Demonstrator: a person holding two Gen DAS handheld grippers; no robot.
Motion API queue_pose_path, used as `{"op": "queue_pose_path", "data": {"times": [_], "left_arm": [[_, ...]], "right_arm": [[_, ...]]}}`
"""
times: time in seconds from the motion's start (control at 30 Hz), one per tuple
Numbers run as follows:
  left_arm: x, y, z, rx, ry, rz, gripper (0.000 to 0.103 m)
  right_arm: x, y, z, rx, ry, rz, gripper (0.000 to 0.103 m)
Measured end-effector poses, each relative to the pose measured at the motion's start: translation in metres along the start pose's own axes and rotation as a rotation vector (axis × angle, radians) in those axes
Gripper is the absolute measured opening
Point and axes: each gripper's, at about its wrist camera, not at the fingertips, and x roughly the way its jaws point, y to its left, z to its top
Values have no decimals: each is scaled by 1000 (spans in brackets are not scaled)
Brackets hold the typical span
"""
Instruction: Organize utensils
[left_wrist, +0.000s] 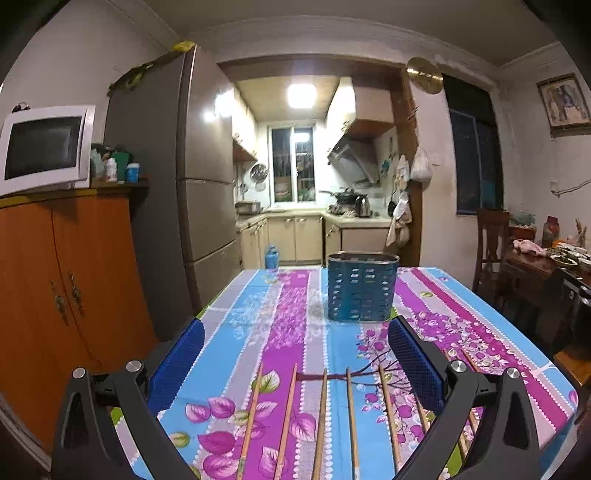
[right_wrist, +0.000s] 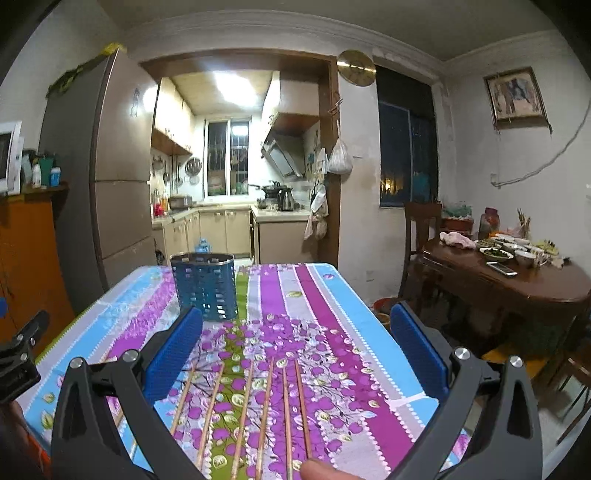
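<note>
Several wooden chopsticks (left_wrist: 321, 417) lie flat on the table (left_wrist: 461, 295), which is covered by a cloth striped in blue, magenta and grey with purple leaves and blossoms. The sticks are thin, light brown and laid roughly side by side with gaps between them, their tips towards the blue utensil basket (left_wrist: 362, 286). That basket is an oval plastic holder with rows of small rectangular holes in its wall and a darker rim; it stands upright on the far half of the table, and nothing shows above its rim.

The left gripper (left_wrist: 295, 354) hangs above the near part of the table, level, looking along the table towards the basket, its blue ribbed pads (left_wrist: 413, 363) spread wide with nothing between them. The right gripper (right_wrist: 295, 343) hangs in much the same pose just beside it, its own pads (right_wrist: 173, 354) also wide apart and empty. Part of the left gripper's black frame shows at the left edge of the right wrist view. A fingertip (right_wrist: 317, 470) shows at the bottom edge of that view, at the near ends of the chopsticks (right_wrist: 266, 410).

From the basket (right_wrist: 205, 286), the chopsticks lie well apart towards the near edge of the table, under and between each gripper's spread fingers. Seen from the left gripper the basket stands straight ahead, a little right of centre; from the right gripper it stands ahead and to the left.
</note>
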Motion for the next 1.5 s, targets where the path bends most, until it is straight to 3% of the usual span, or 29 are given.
{"op": "queue_pose_path", "data": {"times": [0.17, 0.3, 0.43, 0.5, 0.63, 0.83, 1.0, 1.13, 1.2, 1.27, 1.43, 1.5], "left_arm": [[-1, -9, -1, 85, -21, -33, 99], [-1, -8, -2, 102, -50, -89, 99], [-4, -5, -2, 125, -73, -4, 99], [-2, 5, 0, 146, -34, 5, 99], [9, 43, 0, 130, 74, 105, 100], [15, 104, -26, 59, 205, 162, 100], [-1, 113, -59, 119, 228, 71, 100], [-17, 102, -84, 153, 237, 22, 96], [-15, 93, -97, 111, 296, -73, 80], [-13, 76, -107, 131, 331, -118, 67], [-10, 29, -138, 273, 355, -187, 58], [-7, 18, -144, 273, 367, -235, 53]], "right_arm": [[-6, -10, -2, 76, -91, -5, 98], [-6, -17, 0, 108, -119, 53, 98], [-7, -17, 2, 78, -96, 77, 98], [-4, -17, 4, 33, -38, 78, 98], [-2, -31, 1, 41, 57, 115, 98], [-2, -53, -17, -72, 134, 41, 98], [0, -69, -43, -111, 225, 35, 98], [-11, -61, -62, -179, 216, 51, 98], [-18, -51, -72, -213, 206, 72, 92], [-21, -46, -79, -221, 215, 94, 83], [-20, -30, -104, -222, 273, 156, 69], [-19, -27, -111, -231, 290, 158, 66]]}}
